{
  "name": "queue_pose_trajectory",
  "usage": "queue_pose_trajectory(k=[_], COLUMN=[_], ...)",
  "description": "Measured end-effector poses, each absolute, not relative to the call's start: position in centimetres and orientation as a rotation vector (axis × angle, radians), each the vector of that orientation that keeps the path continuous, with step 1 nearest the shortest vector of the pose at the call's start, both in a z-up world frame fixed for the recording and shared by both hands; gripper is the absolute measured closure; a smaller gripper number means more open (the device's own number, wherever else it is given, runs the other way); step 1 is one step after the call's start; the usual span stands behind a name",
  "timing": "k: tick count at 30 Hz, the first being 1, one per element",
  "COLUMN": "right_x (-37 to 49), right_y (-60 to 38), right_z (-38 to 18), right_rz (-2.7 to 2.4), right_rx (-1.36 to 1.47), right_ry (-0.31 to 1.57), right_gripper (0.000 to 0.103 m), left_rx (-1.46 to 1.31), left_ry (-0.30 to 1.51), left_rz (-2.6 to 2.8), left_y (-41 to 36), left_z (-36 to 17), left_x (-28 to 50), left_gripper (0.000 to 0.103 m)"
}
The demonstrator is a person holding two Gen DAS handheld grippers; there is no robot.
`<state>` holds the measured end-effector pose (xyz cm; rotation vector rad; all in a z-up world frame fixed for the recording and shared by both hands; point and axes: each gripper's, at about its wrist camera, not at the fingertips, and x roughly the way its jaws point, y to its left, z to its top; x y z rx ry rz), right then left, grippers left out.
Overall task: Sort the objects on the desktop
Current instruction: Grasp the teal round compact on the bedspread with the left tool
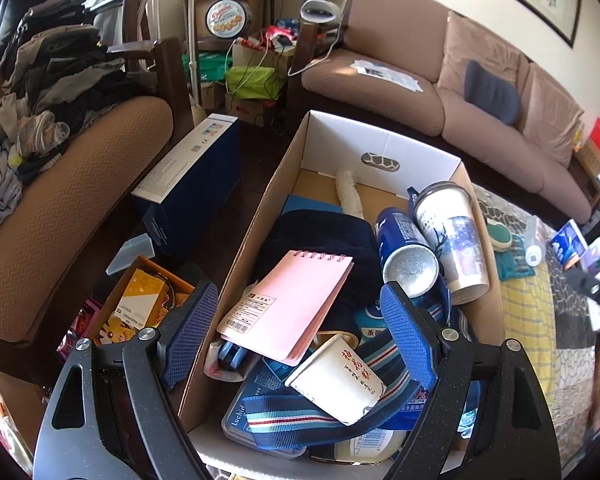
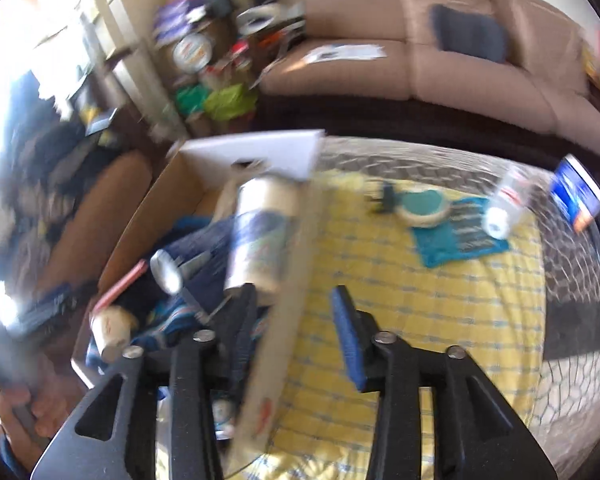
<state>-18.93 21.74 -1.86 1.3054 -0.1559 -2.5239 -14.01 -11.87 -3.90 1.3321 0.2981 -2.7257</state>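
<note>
A cardboard box point(image 1: 260, 216) holds a pink spiral notebook point(image 1: 292, 304), a white paper cup point(image 1: 336, 380), a blue can point(image 1: 404, 248), a tall printed tumbler point(image 1: 452, 236), a striped strap point(image 1: 320, 420) and a dark pouch point(image 1: 320, 232). My left gripper point(image 1: 300, 328) is open and empty, hovering over the box's near end above the notebook. My right gripper point(image 2: 296, 336) is open and empty, straddling the box's right wall point(image 2: 284, 320). On the yellow tablecloth point(image 2: 400, 300) lie a teal round object point(image 2: 420, 204) on a teal cloth, a small white bottle point(image 2: 504, 208) and a blue packet point(image 2: 576, 196). The right wrist view is blurred.
A brown armchair point(image 1: 60, 216) piled with clothes stands left. A navy box point(image 1: 192, 188) and an orange box point(image 1: 140, 304) sit on the floor by it. A pink sofa point(image 1: 440, 80) runs along the back. Clutter fills the far corner.
</note>
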Motion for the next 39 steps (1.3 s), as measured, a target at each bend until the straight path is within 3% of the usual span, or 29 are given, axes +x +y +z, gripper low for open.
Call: queue_pose_trajectory(k=[5, 11, 18, 21, 25, 30, 36, 39], right_x=[-19.4, -18.4, -18.6, -18.8, -20.1, -21.9, -23.2, -23.3], right_y=[28.4, 34.0, 40.4, 43.8, 47.4, 50.0, 50.6, 50.8], right_z=[-2.1, -2.2, -2.7, -2.6, -4.4, -8.6, -10.5, -10.8], right_rz=[-2.604, -2.678, -2.723, -2.761, -2.779, -2.750, -2.810, -2.820], right_rx=[1.367, 1.394, 1.419, 1.374, 1.310, 1.358, 1.299, 1.234], right_ry=[-0.298, -0.308, -0.344, -0.443, -0.636, -0.787, -0.772, -0.796], right_gripper=[0.058, 0.049, 0.044, 0.032, 0.031, 0.031, 0.031, 0.030], left_rx=[1.335, 1.315, 1.426, 1.360, 1.208, 1.364, 1.444, 1.453], left_ry=[0.303, 0.237, 0.530, 0.446, 0.246, 0.015, 0.566, 0.554], left_rz=[-2.732, -2.783, -2.949, -2.963, -3.070, -3.122, -2.943, -2.882], left_y=[-11.5, -9.8, -8.4, -6.8, -1.5, 8.7, 16.7, 20.7], left_z=[-4.1, -4.1, -4.3, -3.3, -1.1, -0.9, -5.2, -9.4], left_x=[-14.2, -14.1, -13.3, -12.4, -11.4, -15.5, -21.8, -26.1], left_gripper=[0.021, 0.021, 0.021, 0.020, 0.000, 0.000, 0.000, 0.000])
